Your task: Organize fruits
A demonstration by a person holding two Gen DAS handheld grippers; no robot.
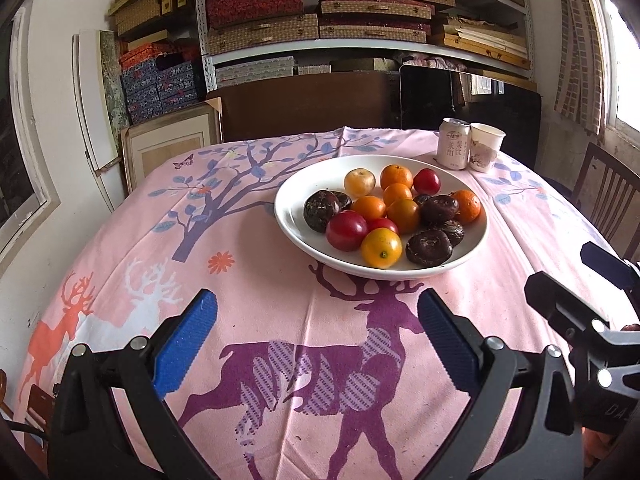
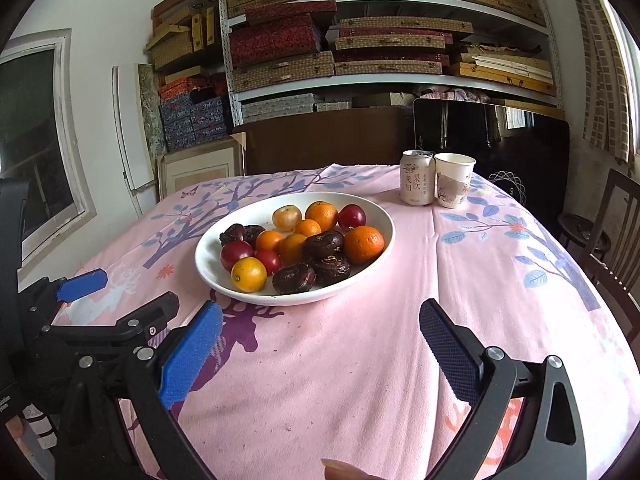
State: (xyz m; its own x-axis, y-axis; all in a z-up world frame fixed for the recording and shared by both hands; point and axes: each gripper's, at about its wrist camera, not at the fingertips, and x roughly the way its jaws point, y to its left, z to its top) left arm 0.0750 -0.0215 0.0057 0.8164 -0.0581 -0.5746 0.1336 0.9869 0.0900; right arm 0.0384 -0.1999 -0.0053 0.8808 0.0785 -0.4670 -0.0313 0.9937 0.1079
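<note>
A white bowl (image 1: 296,224) stands on the pink tablecloth and holds several fruits: oranges (image 1: 396,177), red plums (image 1: 346,230), a yellow fruit (image 1: 381,248) and dark brown fruits (image 1: 429,247). The bowl also shows in the right wrist view (image 2: 208,268). My left gripper (image 1: 316,312) is open and empty, hovering over the cloth short of the bowl's near rim. My right gripper (image 2: 320,320) is open and empty, short of the bowl and slightly to its right. The right gripper's fingers (image 1: 560,308) show at the right edge of the left wrist view, and the left gripper's fingers (image 2: 82,285) at the left edge of the right wrist view.
A drink can (image 2: 417,178) and a paper cup (image 2: 454,180) stand behind the bowl at the table's far right. Shelves of boxes (image 2: 360,40) fill the back wall. A wooden chair (image 2: 616,240) stands at the table's right side.
</note>
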